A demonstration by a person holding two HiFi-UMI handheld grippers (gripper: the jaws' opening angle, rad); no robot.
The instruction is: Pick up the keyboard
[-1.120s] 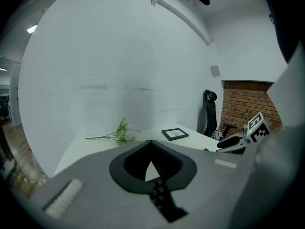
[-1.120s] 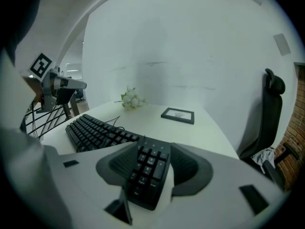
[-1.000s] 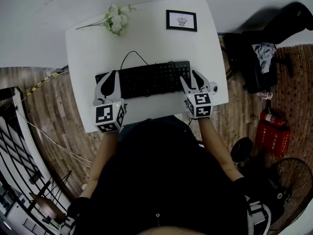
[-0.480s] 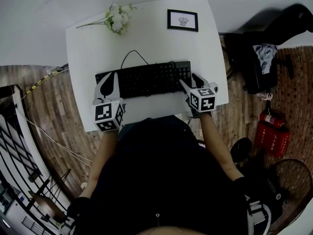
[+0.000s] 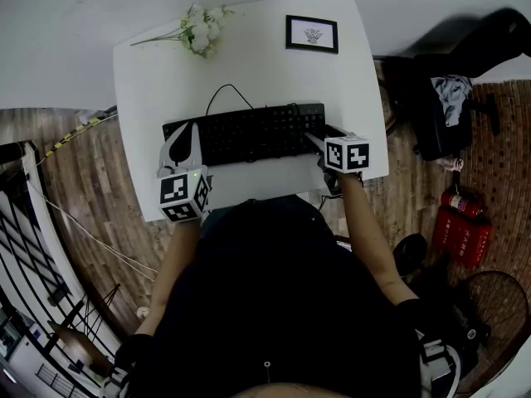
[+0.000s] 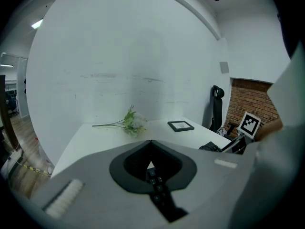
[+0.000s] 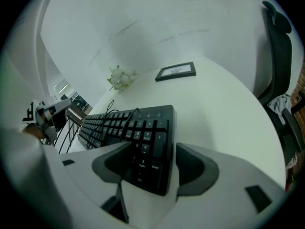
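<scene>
A black keyboard (image 5: 249, 133) lies across the white table (image 5: 249, 65), its cable (image 5: 224, 96) looping toward the back. My left gripper (image 5: 189, 128) rests over the keyboard's left end with its jaws shut. In the left gripper view only a strip of keys (image 6: 155, 180) shows through the slot behind the closed tips (image 6: 151, 142). My right gripper (image 5: 322, 137) tilts down at the keyboard's right end. Its jaws have just been opening and stand wide (image 7: 153, 147), straddling the near right corner of the keyboard (image 7: 128, 125) without pressing on it.
A sprig of white flowers (image 5: 197, 31) and a small picture frame (image 5: 311, 33) lie at the table's back. The table's right edge runs close beside my right gripper. On the floor to the right are a dark chair with a bag (image 5: 440, 106) and a red fire extinguisher (image 5: 463, 230).
My right gripper has rolled and dipped toward the keyboard's right end, with its marker cube now over its fingers. Its jaws have spread. The left gripper has stayed in place.
</scene>
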